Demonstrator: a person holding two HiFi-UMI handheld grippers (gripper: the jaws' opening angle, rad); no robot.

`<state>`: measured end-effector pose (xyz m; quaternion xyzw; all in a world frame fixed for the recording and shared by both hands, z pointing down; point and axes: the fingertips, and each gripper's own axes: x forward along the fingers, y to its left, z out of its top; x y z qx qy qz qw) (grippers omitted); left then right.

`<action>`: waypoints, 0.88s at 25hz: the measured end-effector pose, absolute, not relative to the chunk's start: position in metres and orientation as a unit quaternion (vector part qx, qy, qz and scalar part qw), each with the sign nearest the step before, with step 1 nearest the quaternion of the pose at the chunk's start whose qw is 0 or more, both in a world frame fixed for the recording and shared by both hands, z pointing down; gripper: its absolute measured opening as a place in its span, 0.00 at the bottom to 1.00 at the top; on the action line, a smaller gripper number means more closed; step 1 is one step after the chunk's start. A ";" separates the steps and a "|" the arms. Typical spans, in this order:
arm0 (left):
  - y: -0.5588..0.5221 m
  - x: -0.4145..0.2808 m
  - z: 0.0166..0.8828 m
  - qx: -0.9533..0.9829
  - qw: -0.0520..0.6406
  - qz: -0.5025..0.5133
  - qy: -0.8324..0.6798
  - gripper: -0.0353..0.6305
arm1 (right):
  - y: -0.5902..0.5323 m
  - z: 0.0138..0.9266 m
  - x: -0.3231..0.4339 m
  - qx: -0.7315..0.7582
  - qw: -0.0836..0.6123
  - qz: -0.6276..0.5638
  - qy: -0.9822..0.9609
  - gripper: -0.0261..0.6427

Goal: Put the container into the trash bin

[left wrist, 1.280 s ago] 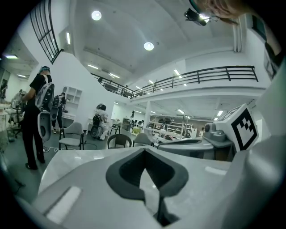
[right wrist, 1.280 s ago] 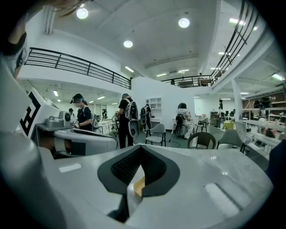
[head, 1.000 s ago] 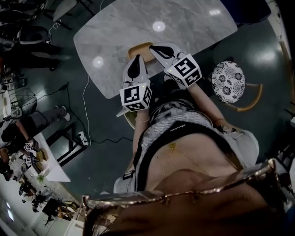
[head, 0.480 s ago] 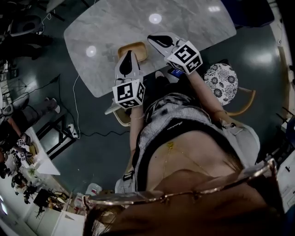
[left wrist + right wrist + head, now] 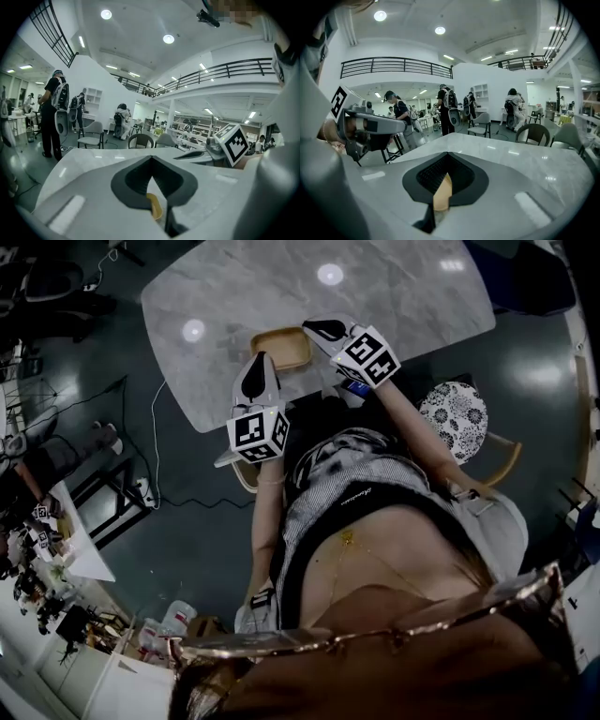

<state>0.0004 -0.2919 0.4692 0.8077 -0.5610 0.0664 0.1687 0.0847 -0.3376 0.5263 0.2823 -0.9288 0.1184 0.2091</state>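
Note:
A shallow tan container (image 5: 279, 348) lies on the grey marble table (image 5: 394, 296) near its front edge. My left gripper (image 5: 255, 367) hovers over the container's near left corner with its jaws together and nothing between them. My right gripper (image 5: 314, 329) hangs at the container's right edge, jaws also together and empty. In the left gripper view the container (image 5: 155, 206) shows as a yellow sliver below the closed left gripper (image 5: 151, 159). In the right gripper view the container (image 5: 442, 197) shows the same way under the right gripper (image 5: 447, 157).
A round seat with a flower pattern (image 5: 453, 413) stands right of the person. Part of a chair (image 5: 242, 474) shows beside the table's front edge. A cable (image 5: 155, 456) runs over the dark floor at left. People, chairs and desks fill the hall beyond.
Both grippers have sunk toward the table and now sit close over the tan container. Their jaws have stayed together.

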 end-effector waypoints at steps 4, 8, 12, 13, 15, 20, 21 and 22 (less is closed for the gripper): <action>-0.295 -0.011 0.475 0.818 0.165 0.072 -0.547 0.06 | -0.340 0.542 0.085 0.308 0.218 0.134 -0.916 0.07; -0.301 -0.018 0.476 0.825 0.167 0.071 -0.535 0.06 | -0.336 0.552 0.083 0.327 0.235 0.134 -0.905 0.07; -0.294 -0.026 0.491 0.814 0.204 0.065 -0.540 0.06 | -0.332 0.569 0.084 0.345 0.262 0.136 -0.891 0.07; -0.292 -0.027 0.495 0.810 0.209 0.070 -0.543 0.06 | -0.332 0.573 0.084 0.349 0.265 0.141 -0.888 0.07; -0.288 -0.029 0.502 0.807 0.214 0.081 -0.544 0.06 | -0.332 0.581 0.085 0.355 0.271 0.149 -0.883 0.07; -0.279 -0.029 0.511 0.807 0.234 0.084 -0.535 0.06 | -0.334 0.605 0.092 0.358 0.307 0.172 -0.865 0.07; -0.279 -0.029 0.513 0.808 0.235 0.085 -0.534 0.06 | -0.335 0.610 0.094 0.358 0.315 0.178 -0.861 0.07; -0.278 -0.030 0.514 0.808 0.236 0.085 -0.534 0.06 | -0.336 0.615 0.095 0.357 0.324 0.184 -0.857 0.07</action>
